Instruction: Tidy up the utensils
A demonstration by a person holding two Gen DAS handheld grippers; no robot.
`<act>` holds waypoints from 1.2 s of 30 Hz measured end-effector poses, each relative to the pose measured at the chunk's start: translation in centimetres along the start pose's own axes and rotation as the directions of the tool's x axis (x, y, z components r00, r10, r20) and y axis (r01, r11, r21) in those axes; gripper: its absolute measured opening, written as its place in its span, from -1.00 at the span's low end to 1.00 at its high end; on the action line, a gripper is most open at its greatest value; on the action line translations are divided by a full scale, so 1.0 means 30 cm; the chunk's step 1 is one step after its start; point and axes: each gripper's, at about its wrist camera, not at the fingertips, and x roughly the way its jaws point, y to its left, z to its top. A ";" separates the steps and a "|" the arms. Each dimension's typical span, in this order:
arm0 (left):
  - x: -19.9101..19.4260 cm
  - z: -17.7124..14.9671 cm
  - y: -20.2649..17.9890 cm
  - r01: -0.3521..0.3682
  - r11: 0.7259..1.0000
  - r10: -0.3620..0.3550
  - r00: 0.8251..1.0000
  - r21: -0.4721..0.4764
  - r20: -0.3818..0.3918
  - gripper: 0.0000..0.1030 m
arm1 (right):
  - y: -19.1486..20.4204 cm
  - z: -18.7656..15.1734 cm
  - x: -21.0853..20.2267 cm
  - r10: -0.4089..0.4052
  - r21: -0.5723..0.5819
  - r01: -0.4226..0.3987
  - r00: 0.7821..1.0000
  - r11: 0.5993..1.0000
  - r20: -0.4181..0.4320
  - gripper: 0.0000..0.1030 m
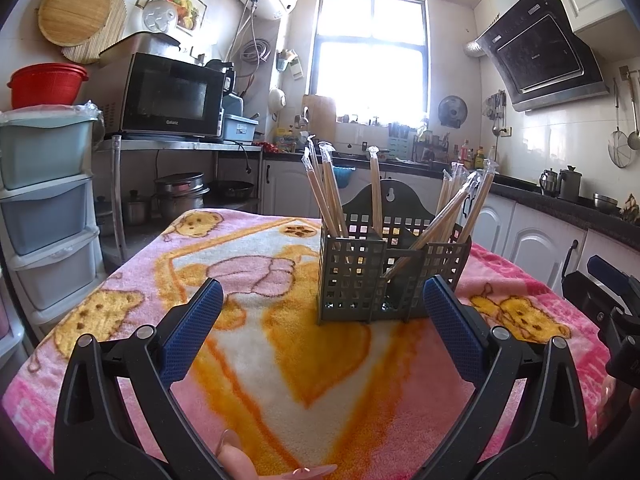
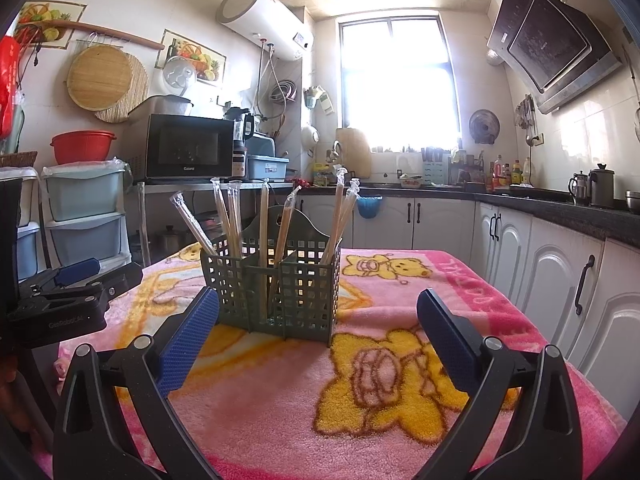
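Seemingly all wrapped chopsticks (image 1: 332, 196) already stand near-upright in the slotted green caddy (image 1: 352, 276) on the pink blanket (image 1: 280, 380). From the left gripper (image 1: 322, 300) it sits at one o'clock; from the right gripper (image 2: 318, 308), eleven. Both spread wide, empty, about equally near.

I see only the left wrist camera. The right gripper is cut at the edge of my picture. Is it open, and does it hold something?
Observer: The right gripper is open, with nothing between its fingers.
Operator: Thank you. Where does the chopstick holder stand for that gripper?
Observer: The chopstick holder stands ahead of it on the blanket, nearer to its left finger than to its right one.
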 end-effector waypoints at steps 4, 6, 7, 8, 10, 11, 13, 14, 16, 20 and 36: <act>-0.002 -0.001 0.002 0.001 1.000 -0.001 1.000 0.001 0.002 0.80 | -0.001 0.000 0.002 0.000 0.000 0.000 1.000 1.000 0.000 0.88; -0.002 -0.001 0.002 0.000 1.000 0.000 1.000 0.001 0.002 0.80 | -0.001 0.000 0.003 0.000 0.000 0.000 1.000 1.000 -0.001 0.88; -0.002 -0.002 0.002 0.001 1.000 -0.001 1.000 0.001 0.002 0.80 | -0.001 0.000 0.002 0.001 0.000 -0.001 1.000 1.000 -0.001 0.88; -0.002 -0.002 0.002 0.000 1.000 0.000 1.000 0.000 0.001 0.80 | -0.001 0.000 0.003 0.001 0.000 -0.001 1.000 1.000 -0.002 0.88; -0.002 -0.001 0.002 0.000 1.000 0.000 1.000 0.000 0.002 0.80 | 0.002 0.000 0.000 0.000 -0.002 0.000 1.000 1.000 -0.002 0.88; -0.001 0.000 0.000 0.000 1.000 0.000 1.000 -0.001 0.002 0.80 | 0.001 0.000 0.002 0.001 -0.001 -0.001 1.000 1.000 -0.002 0.88; -0.002 -0.001 0.002 0.000 1.000 0.000 1.000 0.000 0.002 0.80 | 0.002 0.001 0.001 -0.001 -0.001 0.001 1.000 1.000 -0.002 0.88; -0.001 0.000 0.000 0.000 1.000 0.000 1.000 0.001 0.002 0.80 | 0.002 0.001 0.002 0.000 0.000 0.000 1.000 1.000 -0.001 0.88; -0.001 -0.001 0.001 0.001 1.000 -0.001 1.000 0.000 0.002 0.80 | 0.002 0.001 0.003 0.000 0.000 0.000 1.000 1.000 -0.002 0.88; 0.000 -0.001 0.002 0.001 1.000 -0.001 1.000 -0.002 0.001 0.80 | 0.002 0.000 0.002 0.000 -0.001 0.000 1.000 1.000 -0.002 0.88; 0.028 -0.010 0.015 -0.023 0.999 0.021 0.999 -0.040 -0.039 0.80 | 0.003 -0.001 0.002 -0.018 0.011 0.018 1.000 1.000 -0.003 0.88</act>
